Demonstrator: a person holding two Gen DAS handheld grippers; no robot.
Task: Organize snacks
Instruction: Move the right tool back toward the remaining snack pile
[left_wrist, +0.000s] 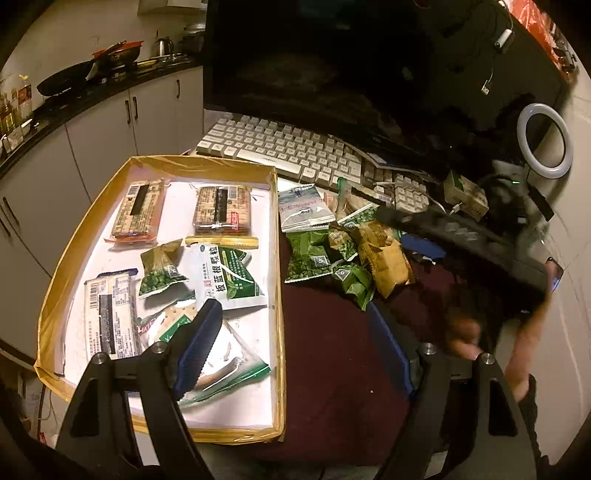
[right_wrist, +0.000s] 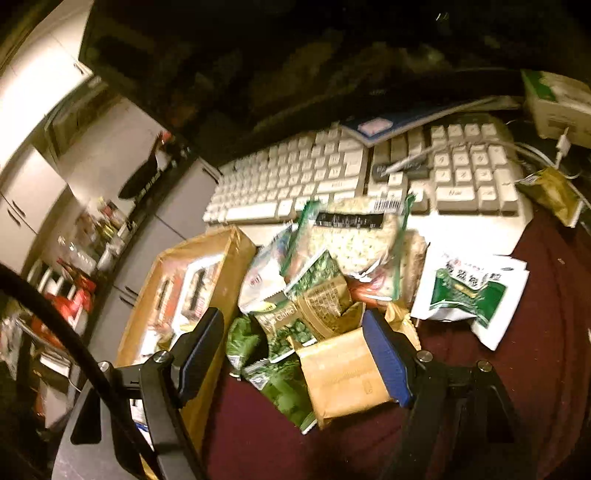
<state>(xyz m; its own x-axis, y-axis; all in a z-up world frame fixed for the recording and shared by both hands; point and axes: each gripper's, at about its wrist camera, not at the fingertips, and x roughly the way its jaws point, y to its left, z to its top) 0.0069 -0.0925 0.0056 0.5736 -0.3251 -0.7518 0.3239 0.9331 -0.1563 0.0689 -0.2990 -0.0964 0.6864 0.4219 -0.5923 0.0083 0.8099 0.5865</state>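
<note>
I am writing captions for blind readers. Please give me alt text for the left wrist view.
A shallow cardboard tray with yellow taped edges holds flat snack packets, and the open left gripper hovers above its near corner. Right of it, green and tan snack packets lie piled on a dark red cloth before a white keyboard.

Home — desk squeezed into a kitchen. Far left: dark counter (left_wrist: 92, 94) carrying a frying pan (left_wrist: 64, 83), kettle (left_wrist: 163, 46) and oil bottles (left_wrist: 16, 107), white cabinets (left_wrist: 110, 122) below. Near: worktop with maroon cloth (left_wrist: 332, 350), white keyboard (left_wrist: 288, 151), dark monitor (left_wrist: 332, 62), ring light (left_wrist: 545, 140) — snack packets (left_wrist: 347, 254) scattered.
</note>
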